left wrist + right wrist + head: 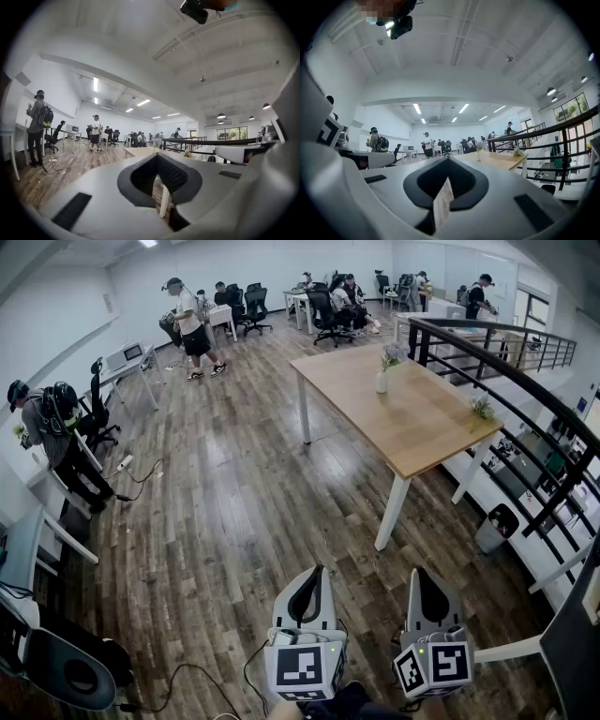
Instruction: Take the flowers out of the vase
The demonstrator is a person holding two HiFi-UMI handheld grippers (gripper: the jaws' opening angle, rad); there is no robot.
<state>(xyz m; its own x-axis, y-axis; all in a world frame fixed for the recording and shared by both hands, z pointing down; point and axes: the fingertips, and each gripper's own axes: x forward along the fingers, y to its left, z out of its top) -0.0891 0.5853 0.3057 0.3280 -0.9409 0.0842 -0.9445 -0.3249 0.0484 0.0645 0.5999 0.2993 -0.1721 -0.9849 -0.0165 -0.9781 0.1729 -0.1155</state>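
I am holding the left gripper (318, 574) and the right gripper (424, 574) level, both clenched on nothing. The vase (382, 382) with the flowers (393, 354) is standing on the table (427, 432), well ahead of both grippers, toward the right gripper's side. I am judging this as the approach step. The next move is calling for walking up to the table, releasing one gripper's jaws and lining them up around the stems above the rim.

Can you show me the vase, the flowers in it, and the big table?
vase (382, 382), head view, middle of its white body.
flowers (393, 353), head view, the blooms at the top of the bunch.
table (427, 423), head view, bare part of its wooden top.
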